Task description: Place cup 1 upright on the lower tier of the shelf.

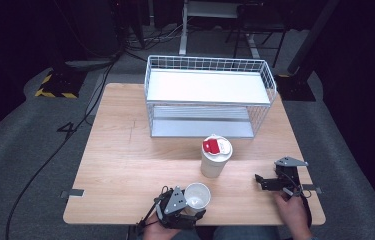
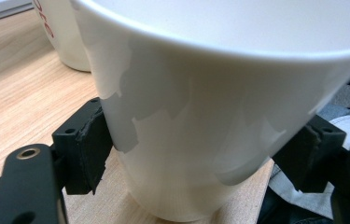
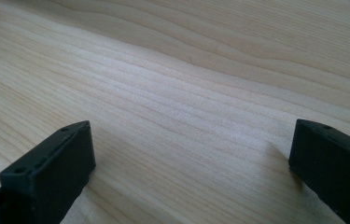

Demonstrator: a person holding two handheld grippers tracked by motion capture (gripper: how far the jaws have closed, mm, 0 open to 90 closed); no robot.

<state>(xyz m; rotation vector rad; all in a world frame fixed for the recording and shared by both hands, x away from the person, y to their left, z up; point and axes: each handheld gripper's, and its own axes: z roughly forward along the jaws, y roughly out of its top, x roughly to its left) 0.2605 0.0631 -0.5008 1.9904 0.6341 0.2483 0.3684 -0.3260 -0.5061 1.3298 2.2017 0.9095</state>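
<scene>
An open white paper cup [image 1: 196, 196] stands near the table's front edge, and my left gripper [image 1: 191, 206] is shut on it. In the left gripper view both black pads [image 2: 88, 154] press on the sides of this cup [image 2: 200, 93], whose base rests on the wood. A second white cup [image 1: 215, 156] with a lid and a red label stands just behind it, and its lower part shows at the upper left of the left gripper view [image 2: 65, 37]. My right gripper [image 1: 265, 182] rests low over the table at the right, open, with bare wood between its jaws [image 3: 191, 163].
A white wire rack [image 1: 210, 95] with two shelves stands at the back of the wooden table [image 1: 125, 165]. The table's front edge lies right under the left gripper. Cables and dark equipment lie on the floor beyond.
</scene>
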